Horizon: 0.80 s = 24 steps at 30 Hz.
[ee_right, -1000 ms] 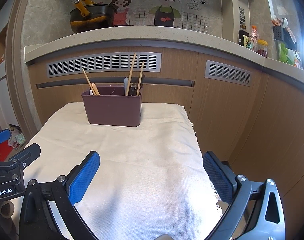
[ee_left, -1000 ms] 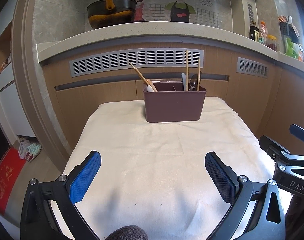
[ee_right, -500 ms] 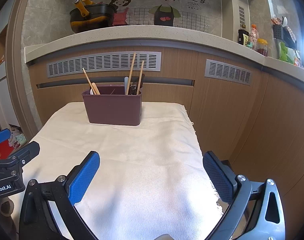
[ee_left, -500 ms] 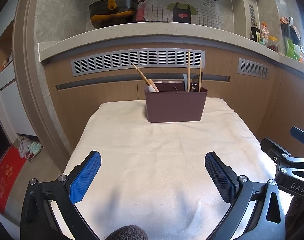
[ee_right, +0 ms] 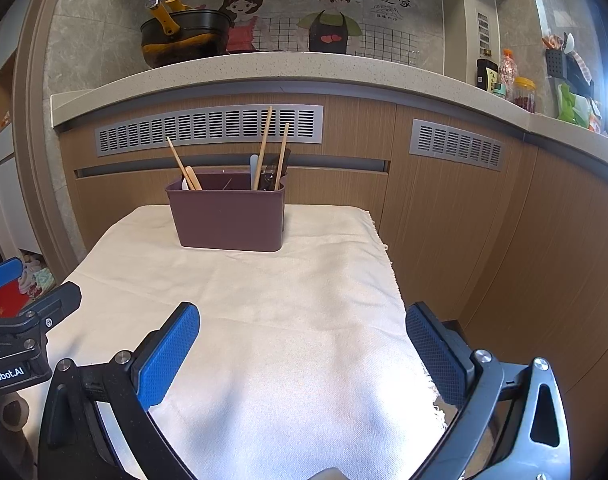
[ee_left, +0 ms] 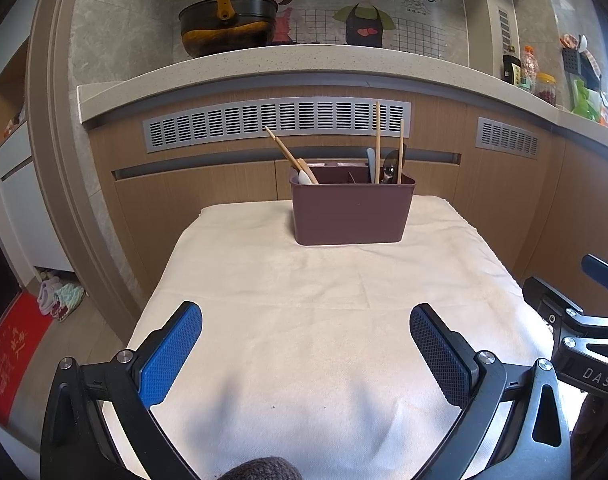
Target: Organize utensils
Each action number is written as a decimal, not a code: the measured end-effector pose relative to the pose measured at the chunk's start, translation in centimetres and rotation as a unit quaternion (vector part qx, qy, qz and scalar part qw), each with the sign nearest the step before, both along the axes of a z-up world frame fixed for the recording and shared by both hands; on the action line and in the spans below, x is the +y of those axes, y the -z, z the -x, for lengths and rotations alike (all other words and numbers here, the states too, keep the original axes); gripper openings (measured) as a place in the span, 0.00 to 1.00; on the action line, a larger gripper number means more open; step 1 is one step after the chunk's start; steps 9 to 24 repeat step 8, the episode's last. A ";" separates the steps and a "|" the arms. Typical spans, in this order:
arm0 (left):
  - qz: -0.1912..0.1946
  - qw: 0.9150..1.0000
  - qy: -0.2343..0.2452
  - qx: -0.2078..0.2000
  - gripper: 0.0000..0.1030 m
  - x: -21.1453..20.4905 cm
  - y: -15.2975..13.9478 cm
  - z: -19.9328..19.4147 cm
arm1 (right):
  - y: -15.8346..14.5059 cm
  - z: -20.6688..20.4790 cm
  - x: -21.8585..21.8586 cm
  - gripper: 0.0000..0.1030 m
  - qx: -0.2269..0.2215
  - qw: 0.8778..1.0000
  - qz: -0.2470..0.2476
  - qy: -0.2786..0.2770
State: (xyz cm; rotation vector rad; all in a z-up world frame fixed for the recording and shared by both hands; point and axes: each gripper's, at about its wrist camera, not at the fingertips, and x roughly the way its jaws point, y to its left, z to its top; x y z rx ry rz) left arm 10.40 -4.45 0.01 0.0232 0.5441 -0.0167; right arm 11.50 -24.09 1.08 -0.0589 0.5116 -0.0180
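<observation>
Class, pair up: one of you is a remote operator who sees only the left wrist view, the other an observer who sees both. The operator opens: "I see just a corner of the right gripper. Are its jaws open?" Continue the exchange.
Observer: Yes. The right gripper has its jaws wide apart, with nothing between them.
Operator: Where is it over the cloth?
Observer: Its right finger hangs about at the cloth's fringed right edge.
Operator: Anything on my own gripper I miss?
Observer: In the right wrist view, the left gripper's body bears lettering that ends "enRobot.AI".
</observation>
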 end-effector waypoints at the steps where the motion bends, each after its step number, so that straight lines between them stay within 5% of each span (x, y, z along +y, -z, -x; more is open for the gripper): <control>1: 0.000 1.000 0.000 0.000 1.00 0.0 0.0 0.0 | 0.0 0.0 0.0 0.99 0.000 1.000 0.000 0.000; 24: -0.002 1.000 -0.007 -0.001 1.00 -0.1 -0.1 0.2 | 0.2 0.0 0.2 0.99 0.002 1.000 -0.002 0.000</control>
